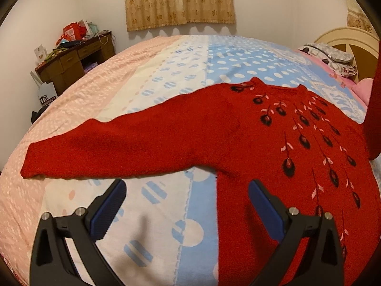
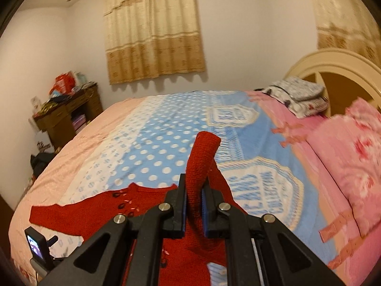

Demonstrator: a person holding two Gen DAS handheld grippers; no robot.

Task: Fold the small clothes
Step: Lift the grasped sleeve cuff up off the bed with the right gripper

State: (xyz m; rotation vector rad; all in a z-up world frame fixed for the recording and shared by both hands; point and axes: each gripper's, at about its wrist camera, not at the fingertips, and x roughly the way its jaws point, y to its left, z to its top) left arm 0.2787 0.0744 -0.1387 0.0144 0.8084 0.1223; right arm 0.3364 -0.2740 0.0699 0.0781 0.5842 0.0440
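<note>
Mid sleeve-fold: my right gripper [image 2: 193, 205] is clamped on the red sweater's [image 1: 273, 143] right sleeve [image 2: 202, 159], lifted over the bedspread [image 1: 166, 76], left gripper [image 1: 187, 190] spread empty near the hem; next, lay it leftward across the chest.

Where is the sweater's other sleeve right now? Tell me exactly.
In the right wrist view, the sleeve is lifted off the bed, clamped in the right gripper, its cuff sticking up above the red sweater.

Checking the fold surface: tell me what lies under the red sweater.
The red sweater lies on a blue-and-white polka-dot blanket spread over the bed. Anything directly beneath its body is covered.
</note>
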